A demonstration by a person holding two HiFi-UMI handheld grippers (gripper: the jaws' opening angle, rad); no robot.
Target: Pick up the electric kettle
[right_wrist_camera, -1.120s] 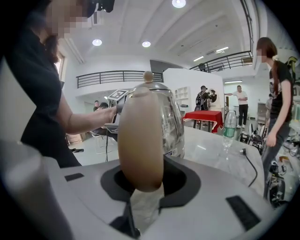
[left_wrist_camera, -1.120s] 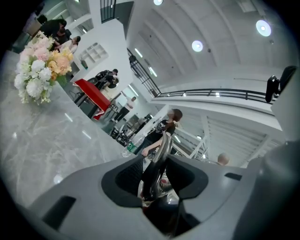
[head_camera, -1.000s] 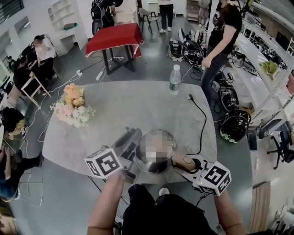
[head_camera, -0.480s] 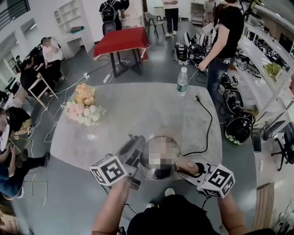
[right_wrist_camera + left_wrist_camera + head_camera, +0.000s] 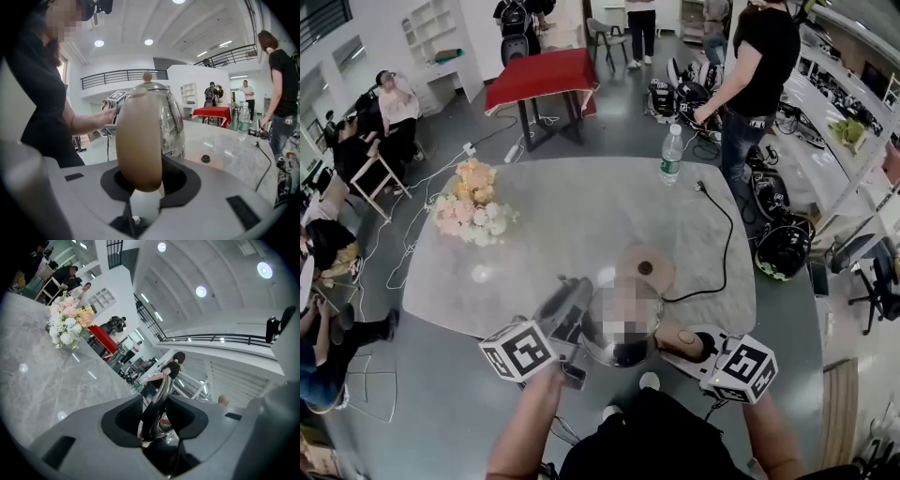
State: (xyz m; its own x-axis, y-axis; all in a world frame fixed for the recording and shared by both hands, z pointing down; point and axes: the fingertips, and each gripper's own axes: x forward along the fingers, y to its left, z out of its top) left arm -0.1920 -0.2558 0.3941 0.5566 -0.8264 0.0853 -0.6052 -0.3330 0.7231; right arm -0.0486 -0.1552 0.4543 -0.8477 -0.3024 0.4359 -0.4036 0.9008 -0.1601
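Observation:
The steel electric kettle hangs over the table's near edge, clear of its round tan base, which lies on the marble table. My left gripper is shut on the kettle's spout, which stands between its jaws in the left gripper view. From the right, my right gripper is shut on the tan handle. In the right gripper view the kettle body with its knobbed lid rises behind the handle, and the base shows on the table beyond it.
A black cord runs from the base to a loose plug near a water bottle at the far edge. A bouquet sits at the table's left. A person stands beyond the far right corner; others sit at left.
Both grippers have drawn the kettle back toward the near edge. The tan base, hidden under it before, now lies uncovered on the table. Both grips are unchanged.

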